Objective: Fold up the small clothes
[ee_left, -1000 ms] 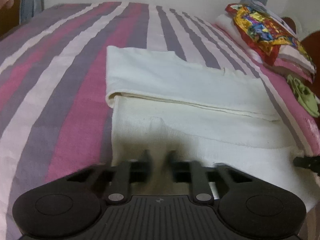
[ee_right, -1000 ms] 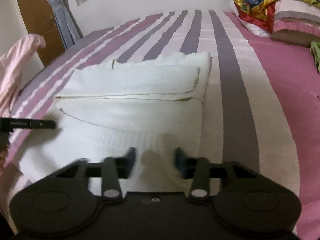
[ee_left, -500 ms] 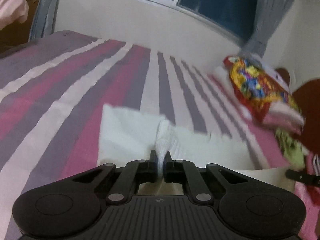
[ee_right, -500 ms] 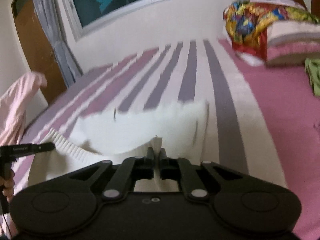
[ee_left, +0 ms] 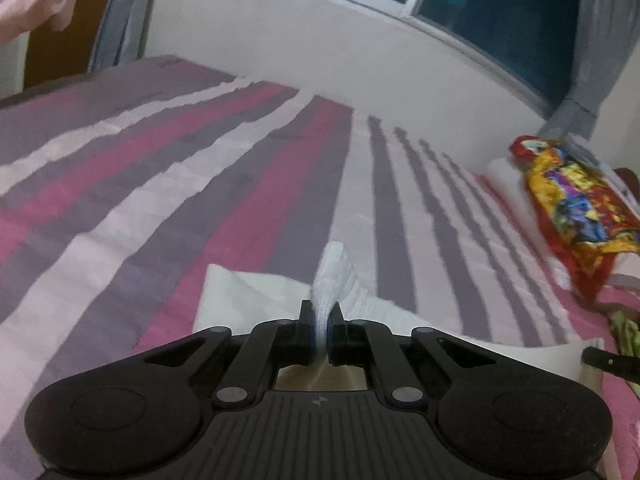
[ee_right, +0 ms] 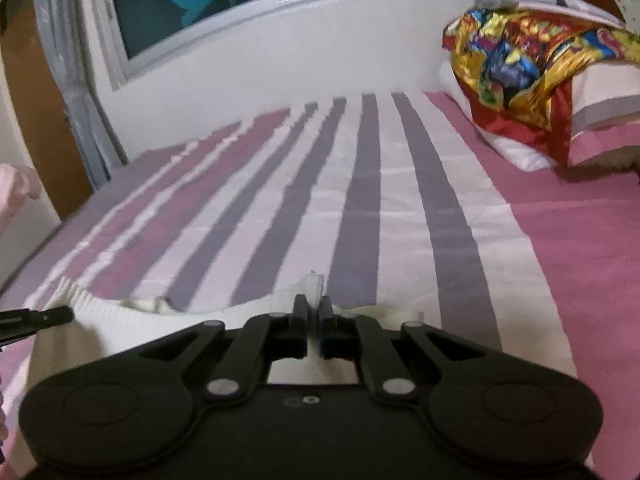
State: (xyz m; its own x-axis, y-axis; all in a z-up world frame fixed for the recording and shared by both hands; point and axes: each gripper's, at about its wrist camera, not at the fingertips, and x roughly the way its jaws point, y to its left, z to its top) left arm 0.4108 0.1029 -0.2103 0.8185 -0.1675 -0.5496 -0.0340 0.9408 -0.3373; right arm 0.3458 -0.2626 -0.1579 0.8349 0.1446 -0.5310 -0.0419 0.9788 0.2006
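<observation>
A white knitted garment (ee_left: 248,296) lies on the striped bed, and its ribbed near edge is lifted off the sheet. My left gripper (ee_left: 319,312) is shut on a fold of that ribbed edge, which sticks up between the pads. In the right wrist view the same white garment (ee_right: 132,312) sags between both grips, and my right gripper (ee_right: 313,308) is shut on its other corner, a white tip showing above the jaws. The rest of the garment is hidden under the gripper bodies.
The bed (ee_right: 360,208) carries a sheet striped in pink, purple and white and runs to a white wall under a window (ee_right: 192,0). A colourful cloth over pillows (ee_right: 516,76) lies at the right. A green cloth (ee_left: 624,328) sits at the right edge. Pink fabric (ee_left: 32,0) hangs far left.
Both grippers closed on the garment's near edge, then lifted it and carried it forward over the folded part. Both views now look further up the bed toward the window.
</observation>
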